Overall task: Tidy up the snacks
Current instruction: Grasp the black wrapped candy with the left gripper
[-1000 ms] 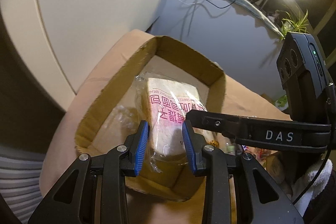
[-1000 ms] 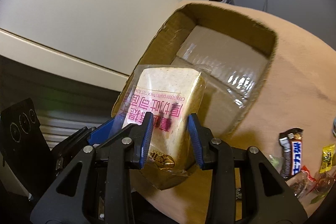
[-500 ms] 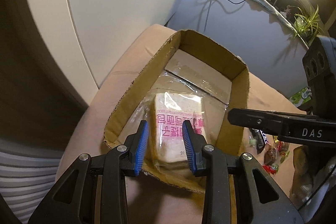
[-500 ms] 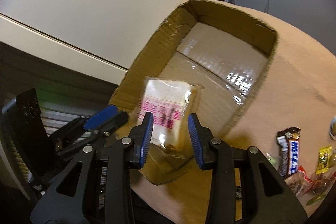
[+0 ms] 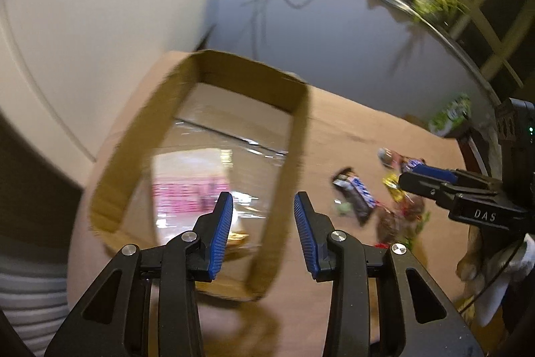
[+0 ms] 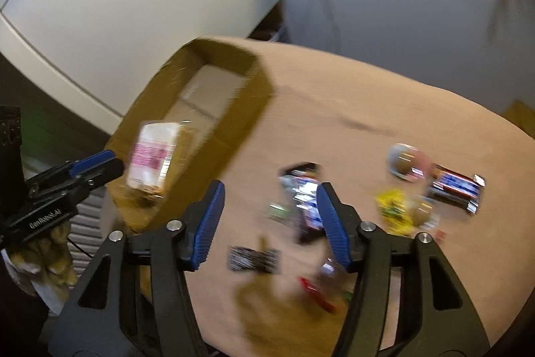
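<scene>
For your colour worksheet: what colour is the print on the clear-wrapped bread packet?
Pink print on the clear-wrapped bread packet; left wrist view shows it best.

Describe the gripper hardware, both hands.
Both grippers, left and right, have black skeletal frames, silver pivot screws and ribbed blue pads on the fingers. White lettering: "DAS" on the right, "GenRobot.AI" on the left. The hands wear furry tan gloves.

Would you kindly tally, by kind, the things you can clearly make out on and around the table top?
Cardboard box: 1
Wrapped bread pack: 1
Blue-labelled chocolate bars: 2
Yellow-wrapped sweet: 1
Total: 5. The other small wrappers are too blurred to count.
</scene>
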### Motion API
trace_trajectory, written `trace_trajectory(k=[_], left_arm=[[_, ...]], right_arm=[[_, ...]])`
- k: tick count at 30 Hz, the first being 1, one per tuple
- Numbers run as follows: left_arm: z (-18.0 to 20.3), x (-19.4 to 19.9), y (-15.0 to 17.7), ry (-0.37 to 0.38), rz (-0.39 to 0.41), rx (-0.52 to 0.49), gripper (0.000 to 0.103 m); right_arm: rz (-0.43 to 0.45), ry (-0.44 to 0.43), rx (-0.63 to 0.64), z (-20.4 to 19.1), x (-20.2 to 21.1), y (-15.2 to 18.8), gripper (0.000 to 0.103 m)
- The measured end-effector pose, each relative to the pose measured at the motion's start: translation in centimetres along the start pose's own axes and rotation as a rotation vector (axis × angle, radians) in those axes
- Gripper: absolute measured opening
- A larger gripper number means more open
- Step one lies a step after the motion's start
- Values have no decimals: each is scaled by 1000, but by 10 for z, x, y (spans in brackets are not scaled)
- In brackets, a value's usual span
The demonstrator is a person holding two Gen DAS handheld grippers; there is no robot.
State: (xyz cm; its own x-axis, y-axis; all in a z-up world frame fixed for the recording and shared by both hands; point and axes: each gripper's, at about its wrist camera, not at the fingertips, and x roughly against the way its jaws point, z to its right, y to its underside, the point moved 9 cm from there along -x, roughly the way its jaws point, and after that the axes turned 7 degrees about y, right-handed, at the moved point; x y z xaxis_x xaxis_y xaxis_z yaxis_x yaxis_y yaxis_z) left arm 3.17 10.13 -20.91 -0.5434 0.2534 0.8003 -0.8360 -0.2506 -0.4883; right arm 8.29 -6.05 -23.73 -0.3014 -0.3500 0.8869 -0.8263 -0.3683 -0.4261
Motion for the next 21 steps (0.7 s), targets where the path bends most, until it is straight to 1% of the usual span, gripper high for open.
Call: trace_trajectory(k=[1, 3, 7, 11, 12, 14, 17, 18, 21], left_arm=[[9, -3, 1, 12, -10, -22, 37], [24, -10, 5, 34, -33, -56, 37], [53, -27, 18, 72, -94, -136, 37], [73, -46, 39, 97, -166, -200, 37], [76, -52, 45, 95, -190, -222, 39], [81, -61, 54, 94, -219, -249, 41], [83, -72, 65, 83, -258, -291, 42], [83, -76, 68, 78, -267, -304, 42], [84, -81, 74, 79, -288, -329, 42]], right_arm=[[1, 15, -7, 10, 5, 4, 66], [-7, 47, -19, 31, 13, 13, 68], [-43, 117, -69, 73, 21, 38, 69], [-80, 147, -111, 103, 23, 68, 69], [-91, 153, -108, 107, 24, 75, 69], [-114, 171, -90, 111, 22, 88, 69], [-134, 188, -55, 107, 21, 102, 69], [-136, 182, -52, 104, 21, 105, 69], [-130, 133, -47, 87, 17, 101, 69]])
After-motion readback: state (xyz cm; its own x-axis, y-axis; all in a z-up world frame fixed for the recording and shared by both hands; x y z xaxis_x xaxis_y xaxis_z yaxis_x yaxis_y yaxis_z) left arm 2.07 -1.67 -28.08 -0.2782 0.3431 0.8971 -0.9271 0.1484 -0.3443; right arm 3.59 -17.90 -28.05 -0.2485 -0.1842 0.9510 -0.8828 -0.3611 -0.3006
